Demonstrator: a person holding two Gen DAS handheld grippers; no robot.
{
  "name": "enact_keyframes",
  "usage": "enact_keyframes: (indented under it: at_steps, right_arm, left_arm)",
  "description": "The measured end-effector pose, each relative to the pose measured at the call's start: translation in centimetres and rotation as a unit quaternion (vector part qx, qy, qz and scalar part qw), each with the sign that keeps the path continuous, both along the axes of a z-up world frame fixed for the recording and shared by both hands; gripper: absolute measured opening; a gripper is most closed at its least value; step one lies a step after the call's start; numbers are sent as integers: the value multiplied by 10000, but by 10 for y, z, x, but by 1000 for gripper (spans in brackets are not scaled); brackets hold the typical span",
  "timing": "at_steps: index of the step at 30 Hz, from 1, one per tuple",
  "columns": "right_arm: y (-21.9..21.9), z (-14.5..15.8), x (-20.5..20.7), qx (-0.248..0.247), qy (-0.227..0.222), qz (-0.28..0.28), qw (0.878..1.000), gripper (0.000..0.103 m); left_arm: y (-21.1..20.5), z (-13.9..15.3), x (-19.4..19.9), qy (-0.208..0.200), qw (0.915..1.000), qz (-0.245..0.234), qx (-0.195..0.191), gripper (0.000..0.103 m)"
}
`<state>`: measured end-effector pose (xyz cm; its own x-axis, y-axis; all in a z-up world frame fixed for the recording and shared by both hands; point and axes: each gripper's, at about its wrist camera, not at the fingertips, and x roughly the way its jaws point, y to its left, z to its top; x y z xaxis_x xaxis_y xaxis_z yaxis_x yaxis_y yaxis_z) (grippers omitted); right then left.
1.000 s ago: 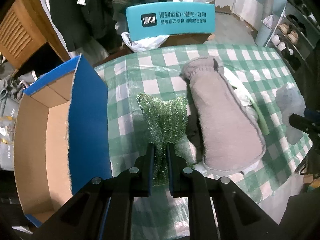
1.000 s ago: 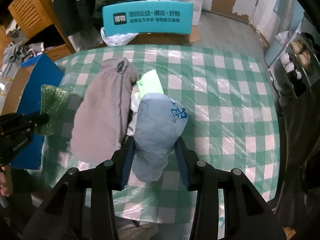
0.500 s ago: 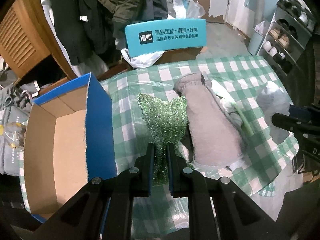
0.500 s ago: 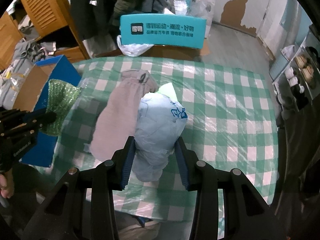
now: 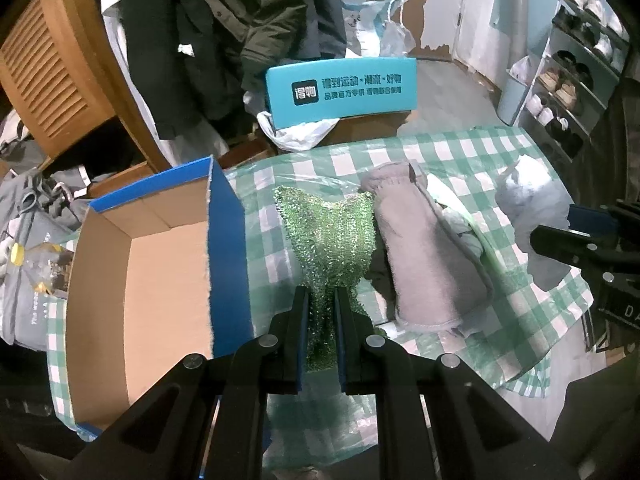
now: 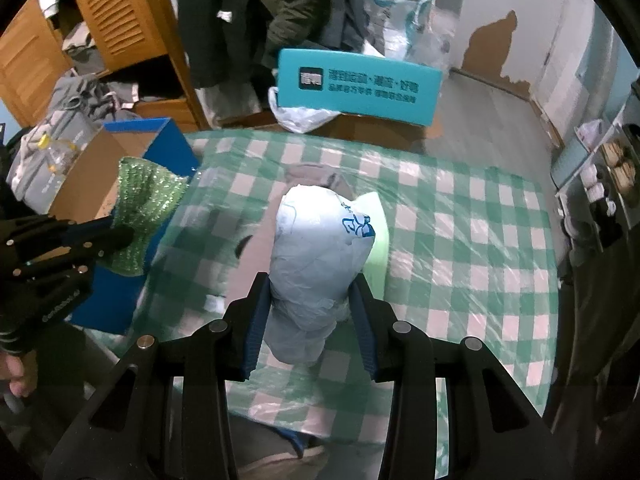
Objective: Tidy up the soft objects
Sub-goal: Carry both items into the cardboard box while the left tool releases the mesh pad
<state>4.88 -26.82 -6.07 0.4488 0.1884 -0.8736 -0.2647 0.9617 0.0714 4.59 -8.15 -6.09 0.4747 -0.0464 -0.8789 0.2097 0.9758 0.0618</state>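
Now, left tool (image 5: 322, 300): pressed together on the green mesh cloth (image 5: 328, 236) — centre frame, beside the open cardboard box (image 5: 132, 280), its likely bin.
Right tool (image 6: 310, 304): pinching the pale plastic bag (image 6: 320, 256) above the checked surface (image 6: 460, 240) — clear for carrying.

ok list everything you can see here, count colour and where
scrubbing cloth: 1, glittery green, held up beside the box
plastic bag: 1, pale blue-white, lifted over the table
towel: 1, grey, lying on the table
cardboard box: 1, blue outside, brown inside, open, left end of the table
table: 1, green-white checked cover
chair back: 1, teal, behind the table
shoe rack: 1, far right
left hand-held gripper: 1, black, shut on the scrubbing cloth
right hand-held gripper: 1, black, shut on the plastic bag
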Motion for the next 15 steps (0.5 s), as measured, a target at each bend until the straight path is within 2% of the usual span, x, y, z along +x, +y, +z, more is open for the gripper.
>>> enact_keyframes:
  at_steps: [15]
  right_arm:
    - [52,15,3,82,-121,478,9988,39]
  left_arm:
    - [38,16,-7,-188,9992,343,-100,12]
